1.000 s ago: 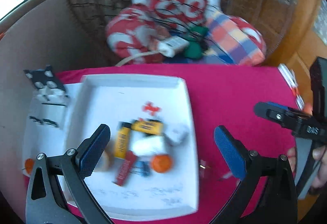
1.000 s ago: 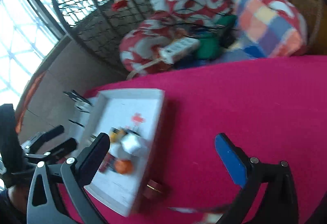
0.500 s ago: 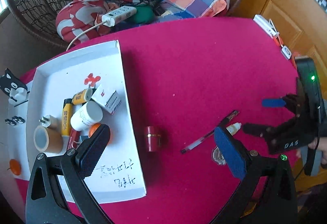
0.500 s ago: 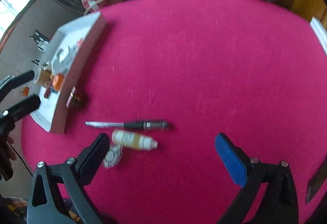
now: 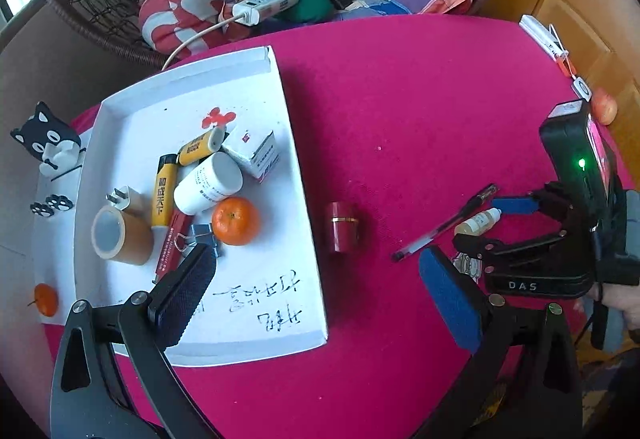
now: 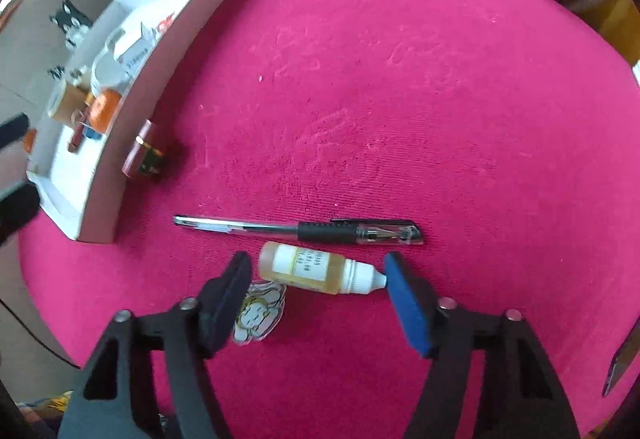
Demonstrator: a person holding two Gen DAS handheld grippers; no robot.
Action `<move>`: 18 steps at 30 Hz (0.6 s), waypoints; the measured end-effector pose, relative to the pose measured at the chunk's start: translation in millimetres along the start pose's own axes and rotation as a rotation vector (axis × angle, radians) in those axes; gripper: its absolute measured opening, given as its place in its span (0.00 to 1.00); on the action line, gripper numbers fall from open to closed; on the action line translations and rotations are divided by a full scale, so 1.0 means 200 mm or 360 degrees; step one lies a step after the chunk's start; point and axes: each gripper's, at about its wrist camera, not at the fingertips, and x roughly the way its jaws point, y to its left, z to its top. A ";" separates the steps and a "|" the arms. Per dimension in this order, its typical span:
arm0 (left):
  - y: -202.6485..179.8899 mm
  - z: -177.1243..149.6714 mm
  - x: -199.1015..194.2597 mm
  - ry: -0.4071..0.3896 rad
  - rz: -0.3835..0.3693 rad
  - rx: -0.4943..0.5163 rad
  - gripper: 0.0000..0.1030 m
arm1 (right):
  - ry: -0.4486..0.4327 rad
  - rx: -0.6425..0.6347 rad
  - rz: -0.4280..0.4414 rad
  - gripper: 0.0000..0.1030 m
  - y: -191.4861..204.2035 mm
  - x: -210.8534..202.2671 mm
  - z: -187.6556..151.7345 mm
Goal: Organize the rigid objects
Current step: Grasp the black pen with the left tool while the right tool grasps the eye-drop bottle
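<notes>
- 2 black two-finger grippers work over a round table covered in magenta cloth [image 6: 400, 99].
- Right gripper [image 6: 316, 287]: its jaws stand partly open and straddle a small dropper bottle of amber liquid with a white cap [image 6: 316, 269], which lies on the cloth; the cap tip is just beside the blue pad, and no pad clearly presses on the bottle.
- Clear ballpoint pen with a black grip [image 6: 300, 229]: lies just beyond the bottle, roughly parallel to it.
- Flat cartoon sticker [image 6: 258, 313]: lies under the dark finger.
- Left gripper [image 5: 316, 299]: its jaws are wide open and hold nothing, above the near edge of a shallow white cardboard tray [image 5: 256, 319].
- Tray contents include a white pill bottle [image 5: 208, 183], an orange tangerine [image 5: 235, 220] and a brown tape roll [image 5: 120, 237].
- Short dark-red cylinder with a gold band [image 5: 343, 226]: lies on the cloth just beside the tray.
</notes>
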 end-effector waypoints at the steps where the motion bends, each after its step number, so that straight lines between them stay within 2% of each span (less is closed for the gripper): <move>1: 0.00 0.00 0.01 0.0005 -0.0012 -0.0004 1.00 | -0.0009 -0.0017 -0.0007 0.63 0.01 0.00 -0.01; 5: -0.05 0.03 0.05 0.0051 -0.0098 0.0017 0.99 | -0.0029 -0.0073 0.0026 0.61 0.00 -0.01 -0.04; 9: -0.19 0.07 0.13 0.0115 -0.0202 0.0137 0.99 | -0.0025 0.0006 0.0040 0.61 -0.12 -0.05 -0.10; 11: -0.30 0.09 0.18 0.0139 -0.0225 0.0264 0.87 | -0.0024 0.0078 0.0051 0.61 -0.20 -0.07 -0.14; 12: -0.36 0.09 0.23 0.0162 -0.0203 0.0358 0.68 | -0.0027 0.0134 0.0065 0.61 -0.25 -0.08 -0.17; 13: -0.41 0.10 0.27 0.0186 -0.0189 0.0425 0.54 | -0.0031 0.0177 0.0073 0.61 -0.29 -0.09 -0.18; 16: -0.53 0.12 0.39 0.0256 -0.0203 0.0564 0.53 | -0.0075 0.0306 0.0100 0.61 -0.43 -0.16 -0.25; 18: -0.61 0.13 0.44 0.0288 -0.0257 0.0687 0.53 | -0.0119 0.0383 0.0117 0.61 -0.51 -0.23 -0.30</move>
